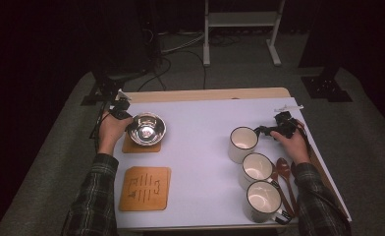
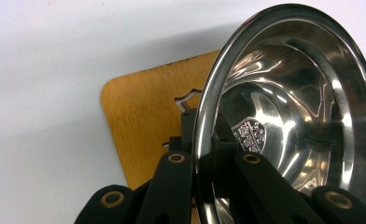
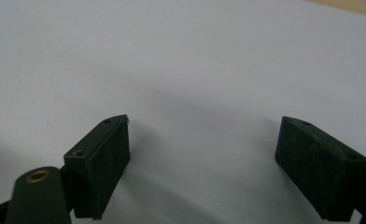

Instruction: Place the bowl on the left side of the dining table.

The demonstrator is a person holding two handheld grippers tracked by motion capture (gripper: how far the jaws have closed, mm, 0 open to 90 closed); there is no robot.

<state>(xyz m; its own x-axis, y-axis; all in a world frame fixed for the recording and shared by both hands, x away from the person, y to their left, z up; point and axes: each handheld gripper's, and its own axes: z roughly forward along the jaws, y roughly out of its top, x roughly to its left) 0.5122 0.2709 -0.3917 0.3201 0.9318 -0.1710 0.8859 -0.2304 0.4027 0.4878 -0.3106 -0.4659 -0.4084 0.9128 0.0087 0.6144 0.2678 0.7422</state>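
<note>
The left gripper (image 2: 204, 154) has its jaws pinched tight on the rim of the steel bowl (image 2: 293, 112), one jaw inside, one outside, and the bowl tips up on edge in the left gripper view. Under it lies a wooden coaster (image 2: 144, 126) with a cut-out pattern, on the white table cover (image 2: 45, 60). From the high view, the bowl (image 1: 147, 129) sits over that far-left coaster (image 1: 131, 146), the left gripper (image 1: 123, 116) at its left rim. A second coaster (image 1: 145, 189) lies nearer, bare. Over on the right, the right gripper (image 3: 202, 163) has its jaws spread wide with nothing between them, just white cover below. In the high view it (image 1: 265, 131) hovers just beside the farthest of three white mugs (image 1: 242, 143), with the middle mug (image 1: 257, 169) and the near mug (image 1: 263, 200) lined up toward the near right, and two dark red spoons (image 1: 284, 174) beside them.
</note>
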